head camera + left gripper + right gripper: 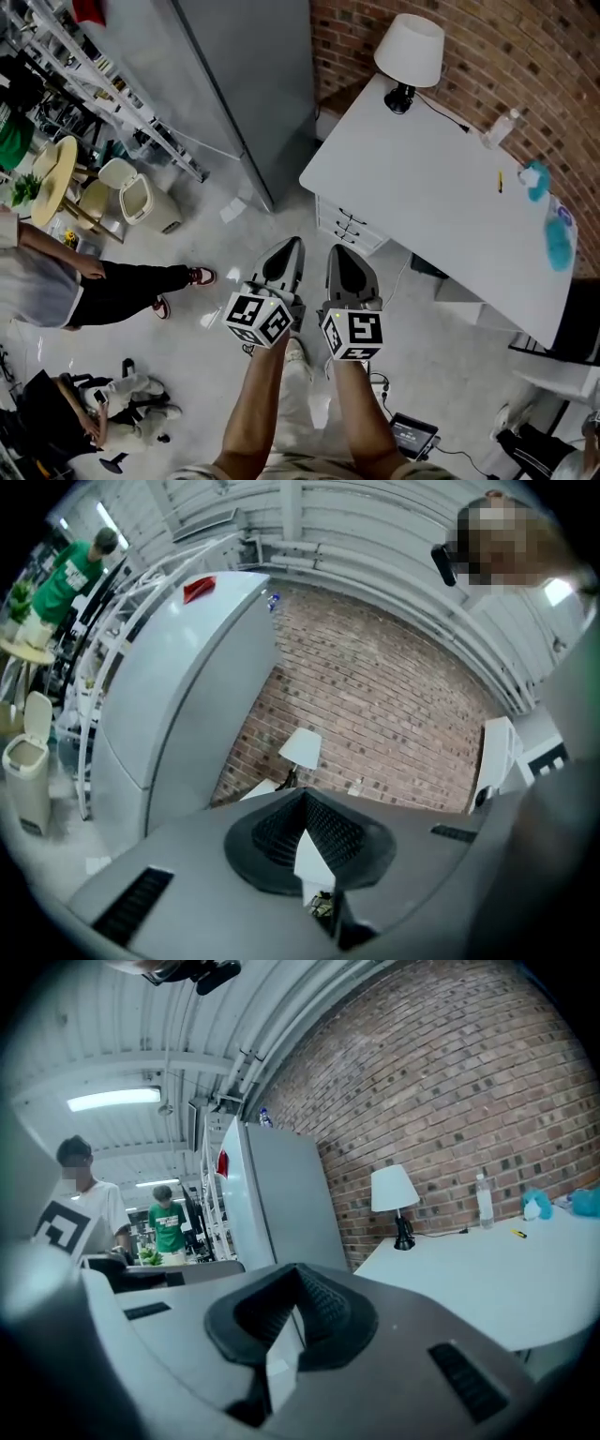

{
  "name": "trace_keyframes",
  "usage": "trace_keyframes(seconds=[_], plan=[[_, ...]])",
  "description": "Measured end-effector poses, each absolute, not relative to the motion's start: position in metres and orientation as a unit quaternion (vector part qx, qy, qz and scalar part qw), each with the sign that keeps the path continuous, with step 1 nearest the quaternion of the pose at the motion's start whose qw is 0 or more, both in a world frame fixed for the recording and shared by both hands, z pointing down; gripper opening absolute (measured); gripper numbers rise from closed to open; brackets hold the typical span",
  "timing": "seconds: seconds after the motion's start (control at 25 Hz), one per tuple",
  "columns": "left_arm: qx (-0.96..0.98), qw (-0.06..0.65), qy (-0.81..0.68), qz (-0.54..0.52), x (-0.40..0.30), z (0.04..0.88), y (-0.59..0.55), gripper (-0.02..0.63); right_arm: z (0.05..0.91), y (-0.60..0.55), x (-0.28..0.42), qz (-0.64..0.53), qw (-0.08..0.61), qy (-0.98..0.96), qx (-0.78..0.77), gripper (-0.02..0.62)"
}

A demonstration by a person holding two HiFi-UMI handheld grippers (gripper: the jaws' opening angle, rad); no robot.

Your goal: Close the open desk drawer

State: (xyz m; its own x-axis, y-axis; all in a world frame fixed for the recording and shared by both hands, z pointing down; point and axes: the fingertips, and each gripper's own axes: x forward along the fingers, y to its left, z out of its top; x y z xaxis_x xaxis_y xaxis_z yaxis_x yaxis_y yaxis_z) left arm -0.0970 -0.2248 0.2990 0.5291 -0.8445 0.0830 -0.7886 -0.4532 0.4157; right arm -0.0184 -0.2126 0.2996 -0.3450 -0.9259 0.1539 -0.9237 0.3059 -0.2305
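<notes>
My L gripper (305, 803): jaws together at the tips, nothing btwn them. Past them, corner of white desk (265, 787) w/ white-shade lamp (302, 748) on it, against brick wall (375, 714). Tall grey cabinet (178, 705) left of desk, red item (199, 589) on top. Far left: person in green top (71, 574), pale lidded bin (26, 782) on floor. Right edge blurred grey, can't tell what.

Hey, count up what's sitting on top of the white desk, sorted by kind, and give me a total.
Table lamp: 1
Clear bottle: 1
Small yellow item: 1
Blue items: 2
Total: 5
</notes>
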Motion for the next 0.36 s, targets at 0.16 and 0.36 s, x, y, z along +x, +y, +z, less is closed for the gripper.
trace_keyframes(seconds=[0.16, 0.36], plan=[[0.849, 0.156, -0.502, -0.047, -0.099, 0.256, -0.213, 0.005, 0.261, -0.211, -0.025, -0.124, 0.003, 0.82, -0.559, 0.009], [0.838, 0.113, -0.533, -0.011, -0.112, 0.206, -0.212, 0.005, 0.2, -0.228, -0.036, -0.092, 0.01, 0.827, -0.554, 0.009]])
